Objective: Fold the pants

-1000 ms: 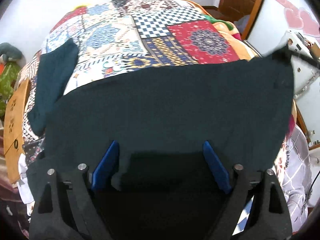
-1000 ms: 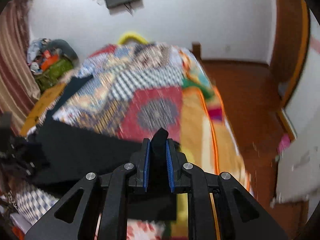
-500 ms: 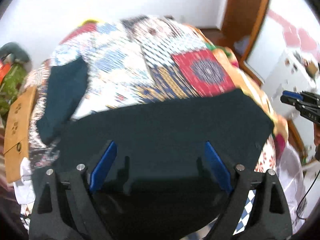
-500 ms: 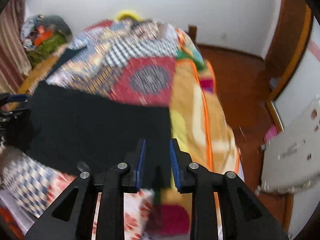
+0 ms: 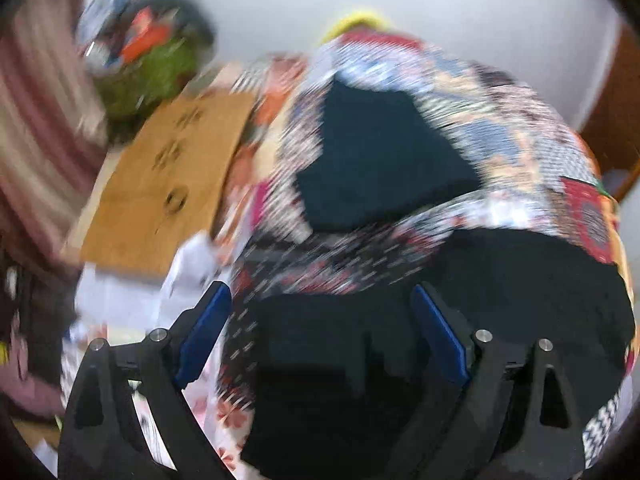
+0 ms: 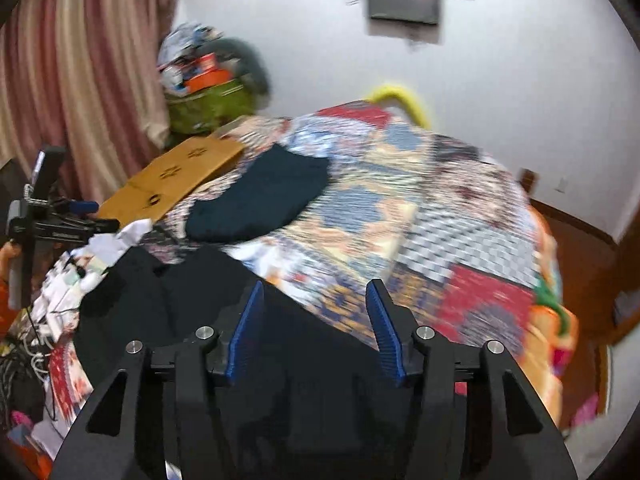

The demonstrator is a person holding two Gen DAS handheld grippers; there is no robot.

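Pants (image 5: 500,300) lie flat as a black panel on the patchwork quilt (image 5: 520,152), at its near edge, in the left wrist view. The left gripper (image 5: 320,328) hangs over them with fingers spread wide, holding nothing. A second dark garment (image 5: 380,168) lies farther up the quilt.

In the right wrist view the right gripper (image 6: 316,328) also has its fingers apart above the pants (image 6: 192,292). I judge one fold is laid down; next, each gripper must pinch an edge for another fold.
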